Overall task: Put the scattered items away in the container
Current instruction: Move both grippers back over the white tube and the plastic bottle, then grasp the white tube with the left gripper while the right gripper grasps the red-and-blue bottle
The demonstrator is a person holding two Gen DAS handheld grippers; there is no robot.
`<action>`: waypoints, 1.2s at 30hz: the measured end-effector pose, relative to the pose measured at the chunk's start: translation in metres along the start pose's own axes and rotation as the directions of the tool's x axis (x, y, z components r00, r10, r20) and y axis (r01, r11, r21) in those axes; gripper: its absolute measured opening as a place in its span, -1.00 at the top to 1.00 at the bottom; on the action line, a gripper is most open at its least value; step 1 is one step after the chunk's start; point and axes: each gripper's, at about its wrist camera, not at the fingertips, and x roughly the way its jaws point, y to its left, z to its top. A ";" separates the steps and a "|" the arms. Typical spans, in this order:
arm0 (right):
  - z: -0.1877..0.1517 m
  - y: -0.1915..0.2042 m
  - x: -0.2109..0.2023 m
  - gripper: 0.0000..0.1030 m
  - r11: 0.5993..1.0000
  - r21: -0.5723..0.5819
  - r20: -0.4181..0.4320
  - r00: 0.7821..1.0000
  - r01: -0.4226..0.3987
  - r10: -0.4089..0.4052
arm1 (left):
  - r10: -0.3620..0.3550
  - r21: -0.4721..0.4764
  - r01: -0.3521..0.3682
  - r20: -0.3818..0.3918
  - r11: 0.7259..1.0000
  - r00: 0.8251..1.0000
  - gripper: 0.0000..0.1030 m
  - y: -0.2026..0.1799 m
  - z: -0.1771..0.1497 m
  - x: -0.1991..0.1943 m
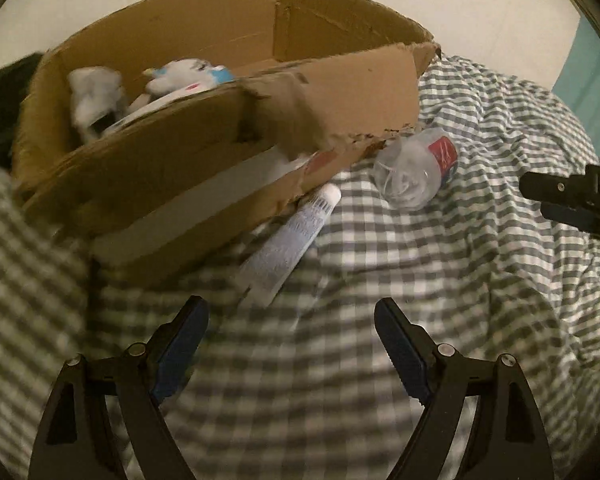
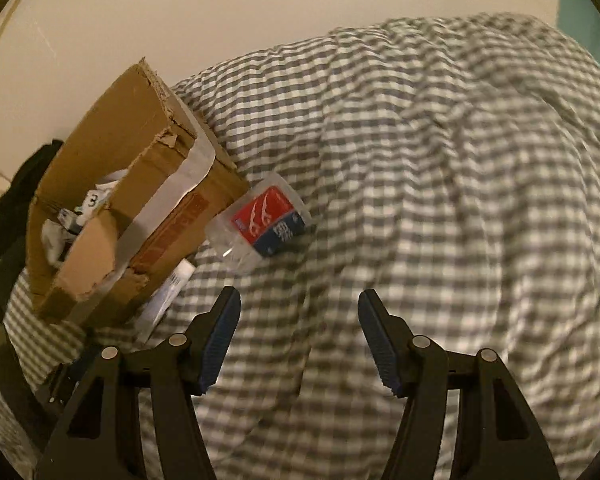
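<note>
Checked bedspread (image 2: 440, 160) open ahead; your left tool (image 1: 292, 312) and right tool (image 2: 298, 304) gape wide, empty; bottle (image 2: 260, 222) and tube (image 1: 288, 240) hug the box (image 1: 204, 184) edge.

A bed covered with a rumpled grey-and-white checked cloth (image 1: 480, 240) fills the scene. An open cardboard box (image 1: 204, 184) sits on it toward the left. A white tube (image 1: 288, 240) lies on the cloth, its capped end tucked under the box's near corner. A clear plastic bottle (image 1: 416, 168) with a red-and-blue label lies on its side just beside the box.
</note>
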 end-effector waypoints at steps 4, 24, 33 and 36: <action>0.005 0.008 0.023 -0.27 0.999 -0.029 -0.002 0.999 -0.037 0.037 | 0.021 0.051 -0.022 0.025 0.998 0.999 -0.70 -0.011 0.012 0.021; 0.041 0.070 0.130 -1.00 0.965 -0.223 0.092 0.988 0.139 -0.121 | 0.100 0.027 -0.102 0.069 0.994 0.993 0.16 -0.001 0.008 0.065; 0.015 0.052 0.121 0.34 0.983 -0.167 -0.030 0.996 0.077 -0.083 | -0.012 -0.014 0.012 0.023 1.000 1.000 0.68 0.019 -0.001 0.057; 0.007 0.041 0.109 0.43 0.988 -0.138 -0.045 0.996 0.071 -0.078 | -0.039 -0.036 0.039 0.006 0.999 0.999 0.73 0.025 -0.007 0.048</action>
